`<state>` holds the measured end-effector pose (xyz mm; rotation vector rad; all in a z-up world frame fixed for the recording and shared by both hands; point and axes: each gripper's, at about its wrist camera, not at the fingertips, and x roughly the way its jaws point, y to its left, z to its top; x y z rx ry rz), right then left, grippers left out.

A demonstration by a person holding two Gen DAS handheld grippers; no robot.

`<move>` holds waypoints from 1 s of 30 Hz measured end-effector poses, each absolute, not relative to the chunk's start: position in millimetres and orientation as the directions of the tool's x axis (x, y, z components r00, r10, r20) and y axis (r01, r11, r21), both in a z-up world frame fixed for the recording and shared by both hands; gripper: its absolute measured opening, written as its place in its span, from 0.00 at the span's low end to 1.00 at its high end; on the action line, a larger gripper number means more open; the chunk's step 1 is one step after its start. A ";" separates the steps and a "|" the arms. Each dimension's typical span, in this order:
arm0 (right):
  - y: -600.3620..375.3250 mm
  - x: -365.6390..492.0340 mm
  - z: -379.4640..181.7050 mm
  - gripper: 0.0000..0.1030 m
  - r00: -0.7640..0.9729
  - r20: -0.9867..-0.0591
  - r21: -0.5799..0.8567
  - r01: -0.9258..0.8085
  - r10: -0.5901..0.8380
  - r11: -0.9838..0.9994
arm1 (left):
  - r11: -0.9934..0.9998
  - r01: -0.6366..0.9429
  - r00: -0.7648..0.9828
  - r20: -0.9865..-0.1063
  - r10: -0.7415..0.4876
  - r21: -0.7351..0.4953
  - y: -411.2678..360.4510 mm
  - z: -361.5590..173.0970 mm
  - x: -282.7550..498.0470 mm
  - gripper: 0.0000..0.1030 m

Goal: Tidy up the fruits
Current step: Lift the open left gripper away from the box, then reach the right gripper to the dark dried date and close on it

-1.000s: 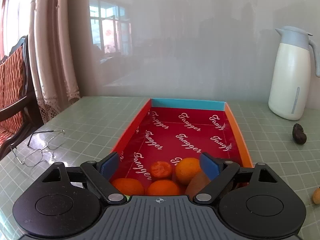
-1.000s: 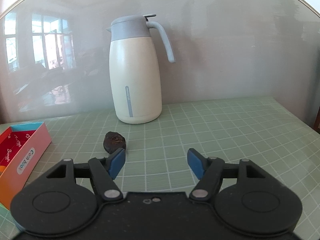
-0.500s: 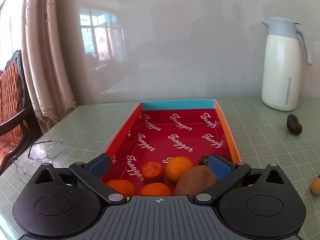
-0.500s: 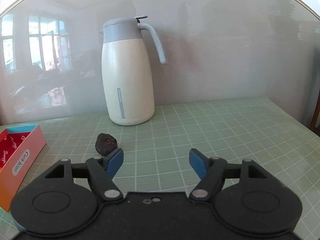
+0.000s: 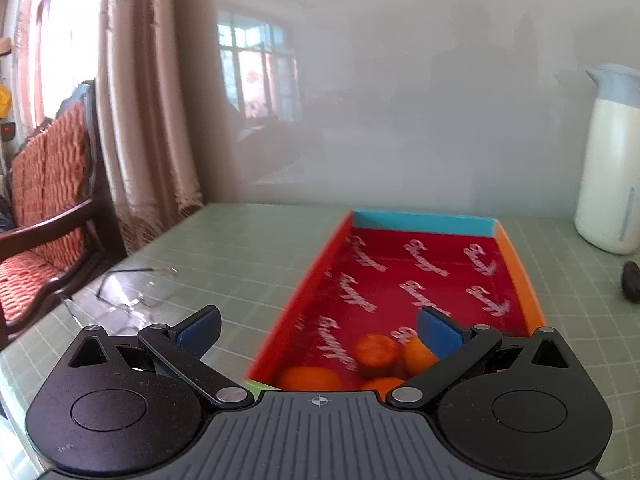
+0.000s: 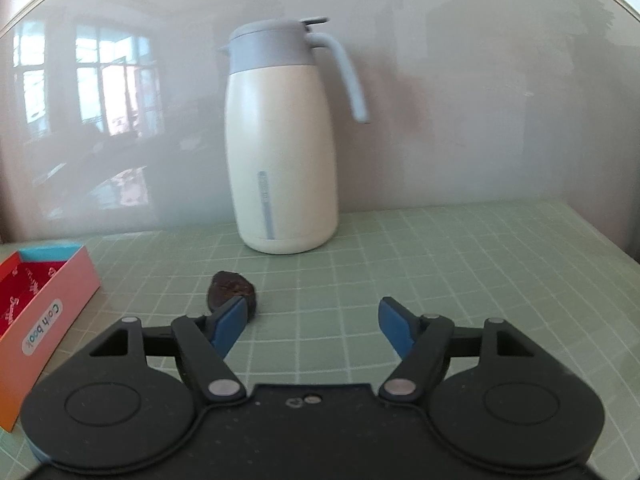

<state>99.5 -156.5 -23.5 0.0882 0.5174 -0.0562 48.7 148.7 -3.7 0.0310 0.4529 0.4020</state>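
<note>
The left gripper (image 5: 318, 330) hangs with fingers wide and empty above the box (image 5: 520, 276) where the oranges (image 5: 310, 378) sit gathered, while the right gripper (image 6: 310, 326), fingers half-spread and empty, aims beside the dark fruit (image 6: 230, 288) on the table (image 6: 480, 256), likely its next pick.

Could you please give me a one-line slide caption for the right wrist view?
Open right tongs hover over the table, dark fruit by their left tip, jug behind.

Left wrist view: low over the desk (image 5: 248, 248), looking along the red box (image 5: 424, 280).
Right wrist view: close, facing the jug (image 6: 280, 152).
Shared: box, jug, dark fruit (image 6: 230, 290).
</note>
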 end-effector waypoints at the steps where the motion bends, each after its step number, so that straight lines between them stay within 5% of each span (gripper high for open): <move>1: -155.2 102.5 -24.1 0.70 0.868 -0.497 0.072 0.068 -0.023 0.995 | 0.917 -0.379 0.821 -0.411 0.396 0.125 151.6 -3.1 47.1 1.00; 30: -119.8 178.0 -48.8 0.74 0.797 -0.601 0.042 -0.029 0.049 0.999 | 0.879 -0.468 0.783 -0.419 0.460 0.091 211.1 -12.7 37.0 1.00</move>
